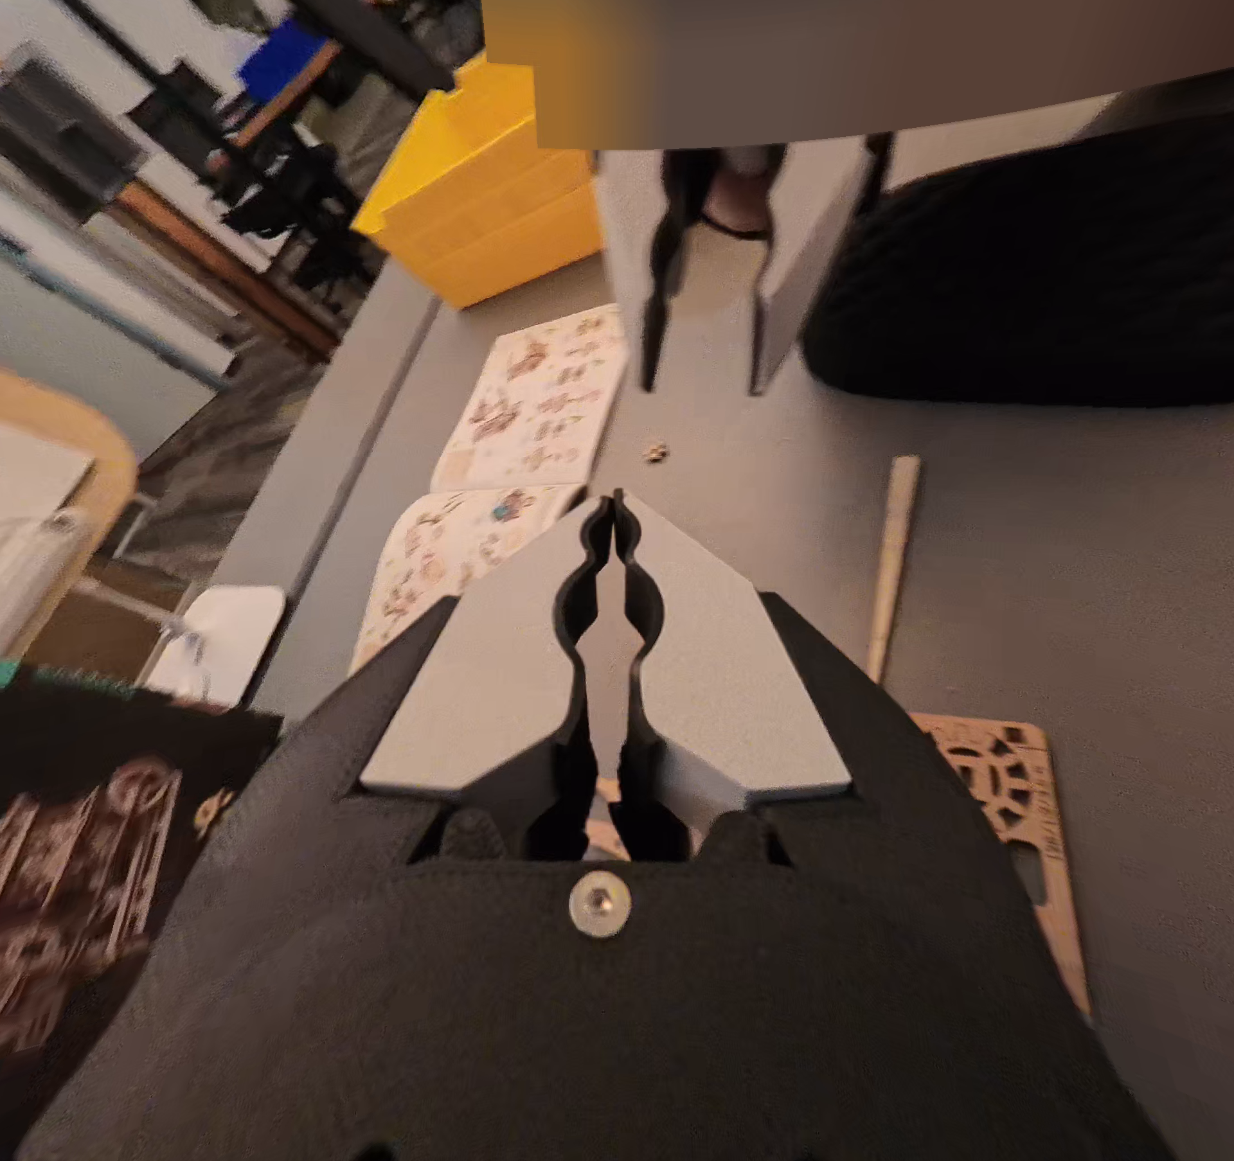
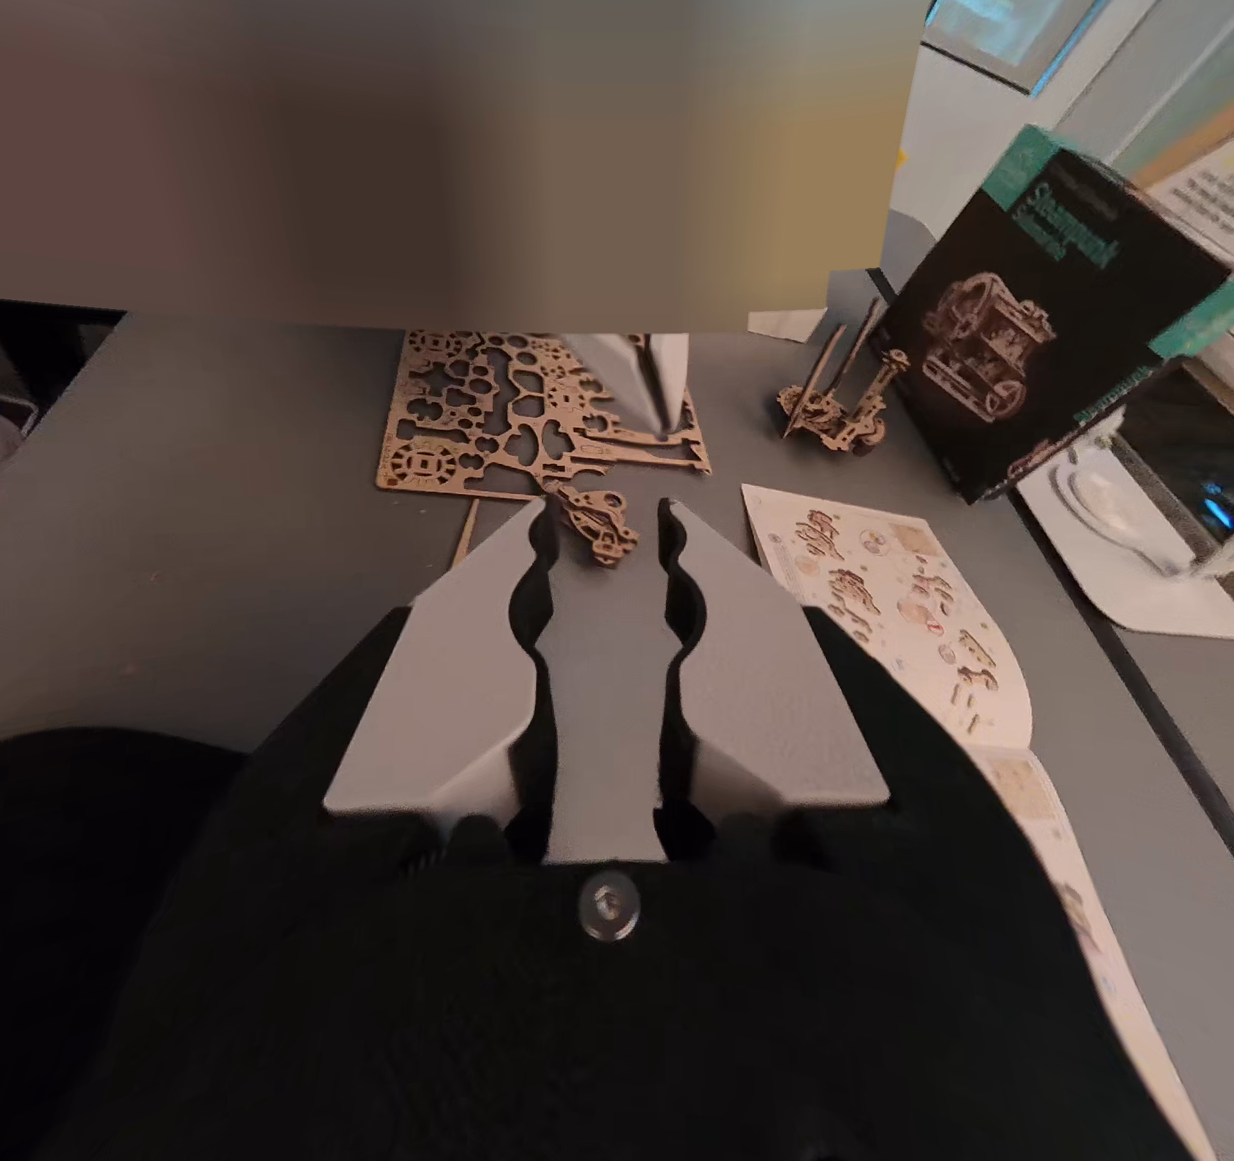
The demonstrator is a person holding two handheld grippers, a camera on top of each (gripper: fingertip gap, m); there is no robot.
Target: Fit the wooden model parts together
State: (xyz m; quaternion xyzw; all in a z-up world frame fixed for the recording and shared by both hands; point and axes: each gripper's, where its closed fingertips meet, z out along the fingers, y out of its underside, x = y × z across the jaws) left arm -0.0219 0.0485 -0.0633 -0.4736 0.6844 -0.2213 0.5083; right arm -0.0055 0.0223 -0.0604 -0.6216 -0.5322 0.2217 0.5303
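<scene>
The left tool [image 1: 614,508] has a matte black, finely textured body that widens toward the camera, with one round silver screw [image 1: 599,905] with a hex socket set in its middle. Its two fingers [image 1: 494,675] are pale grey wedges with flat tops, tapering to narrow tips, each lined on the inner face with a wavy black pad. The right tool [image 2: 604,515] is built alike: black body, a silver hex screw [image 2: 609,909] at the centre, grey wedge fingers [image 2: 441,682] and scalloped black inner pads [image 2: 534,595].
</scene>
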